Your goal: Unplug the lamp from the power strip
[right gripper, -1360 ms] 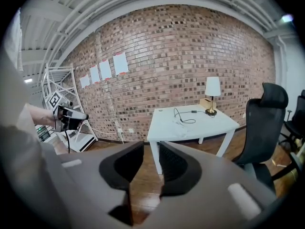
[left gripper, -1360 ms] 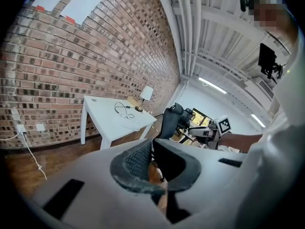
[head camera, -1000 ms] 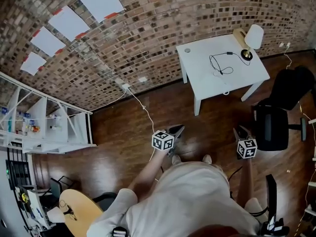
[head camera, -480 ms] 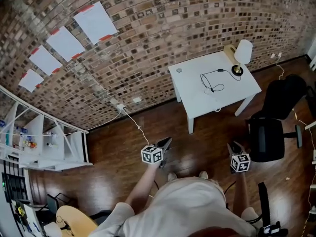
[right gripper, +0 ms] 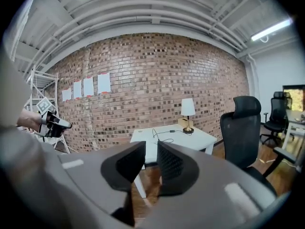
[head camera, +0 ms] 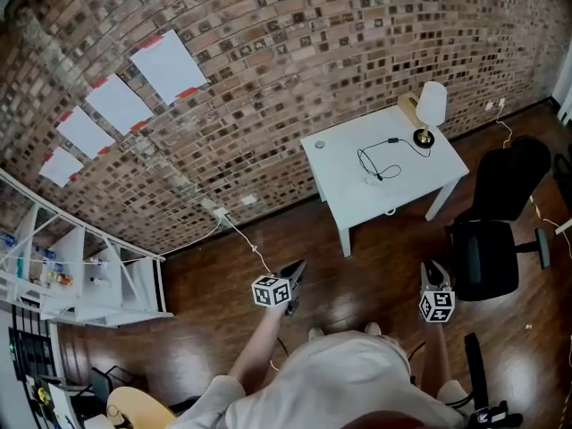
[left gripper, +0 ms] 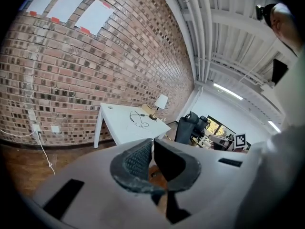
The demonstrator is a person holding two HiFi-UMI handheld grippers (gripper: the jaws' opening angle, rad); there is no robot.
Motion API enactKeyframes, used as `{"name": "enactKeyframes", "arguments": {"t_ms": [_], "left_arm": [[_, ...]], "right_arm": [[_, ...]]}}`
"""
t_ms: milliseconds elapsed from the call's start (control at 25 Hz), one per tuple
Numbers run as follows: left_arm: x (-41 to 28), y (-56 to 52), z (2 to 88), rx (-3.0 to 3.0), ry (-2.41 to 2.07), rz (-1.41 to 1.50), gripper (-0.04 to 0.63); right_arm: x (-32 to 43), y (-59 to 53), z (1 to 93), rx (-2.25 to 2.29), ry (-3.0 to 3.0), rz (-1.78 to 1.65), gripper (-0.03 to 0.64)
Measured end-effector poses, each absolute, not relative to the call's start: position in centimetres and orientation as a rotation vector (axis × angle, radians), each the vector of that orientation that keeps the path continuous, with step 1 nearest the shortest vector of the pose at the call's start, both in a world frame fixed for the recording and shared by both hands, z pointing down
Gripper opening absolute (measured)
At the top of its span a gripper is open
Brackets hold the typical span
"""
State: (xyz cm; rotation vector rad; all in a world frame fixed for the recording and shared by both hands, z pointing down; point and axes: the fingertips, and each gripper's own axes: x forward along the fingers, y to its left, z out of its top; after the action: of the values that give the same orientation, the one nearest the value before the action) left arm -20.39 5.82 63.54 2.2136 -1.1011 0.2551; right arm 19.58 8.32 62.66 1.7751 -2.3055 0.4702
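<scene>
Table (head camera: pixel 347 193) lower in view; brick wall (head camera: pixel 313 52)

Rough brick wall (head camera: pixel 357 25); glossy wood floor (head camera: pixel 214 302); matt lamp shade (head camera: pixel 433 102).

Ceiling strips (right gripper: pixel 271 29) bright; fisheye edges possibly soft.

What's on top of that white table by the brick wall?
A white-shaded lamp, a tan box beside it, a looping black cord and a small round thing near the wall-side corner. A power strip is too small to make out. The lamp hides whatever is right behind it.
</scene>
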Motion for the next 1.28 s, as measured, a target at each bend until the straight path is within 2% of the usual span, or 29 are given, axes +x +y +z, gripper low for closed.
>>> {"name": "enactKeyframes", "arguments": {"t_ms": [320, 680, 1280], "left_arm": [[-16.0, 5.4, 60.9, 2.273, -1.049, 0.105, -0.008], [-12.1, 8.8, 62.3, 2.165, -0.978, 0.06, -0.008], [-10.8, 13.0, 63.8, 2.078, -1.11, 0.013, -0.003]], "right_arm": [[22.7, 8.4, 61.6, 1.835, -2.285, 0.415, 0.043], [25.0, 9.4, 63.1, 1.709, -2.32, 0.46, 0.041], [22.1, 9.4, 64.9, 1.259, -2.435, 0.324, 0.017]]}}
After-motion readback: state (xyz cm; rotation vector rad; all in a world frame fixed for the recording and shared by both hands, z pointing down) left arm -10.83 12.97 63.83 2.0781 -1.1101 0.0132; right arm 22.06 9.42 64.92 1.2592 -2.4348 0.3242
